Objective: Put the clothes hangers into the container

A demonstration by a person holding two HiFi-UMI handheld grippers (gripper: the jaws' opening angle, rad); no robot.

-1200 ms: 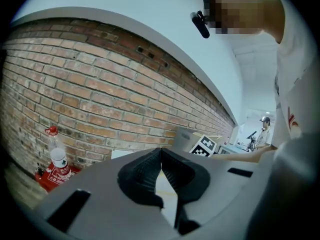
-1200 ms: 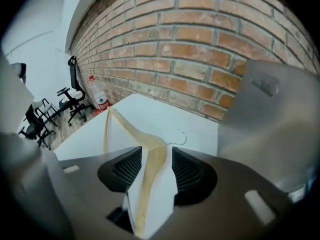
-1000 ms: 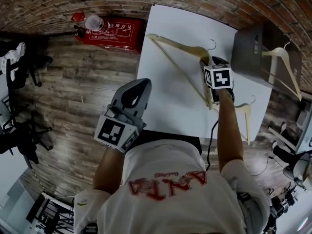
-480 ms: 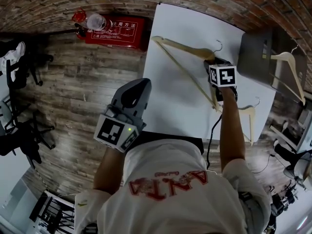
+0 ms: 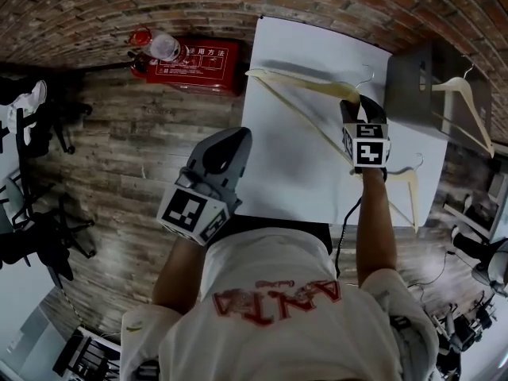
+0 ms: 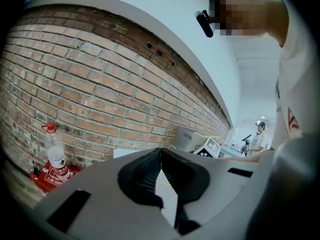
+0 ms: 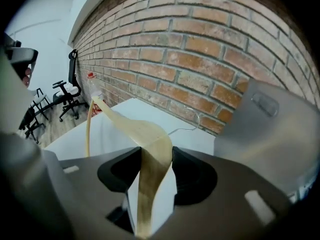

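Two hand-held grippers are showing in head view: right gripper (image 5: 354,105) is gripping a pale wooden clothes hanger (image 5: 294,79) over the white table (image 5: 294,173), near the grey box container (image 5: 409,74). Left gripper view: left gripper (image 6: 160,151) is sitting closed, holding nothing. Right gripper view: jaws, having just been closing, are pinching the hanger's arm.

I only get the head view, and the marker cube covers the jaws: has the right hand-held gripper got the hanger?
Observer: Yes. In its own view, the jaws of the right hand-held gripper, which have just been closing, press both sides of the wooden hanger.
Operator: And the left one, is it carrying anything?
Observer: No. The jaws of the left hand-held gripper meet at the tips with nothing between them.
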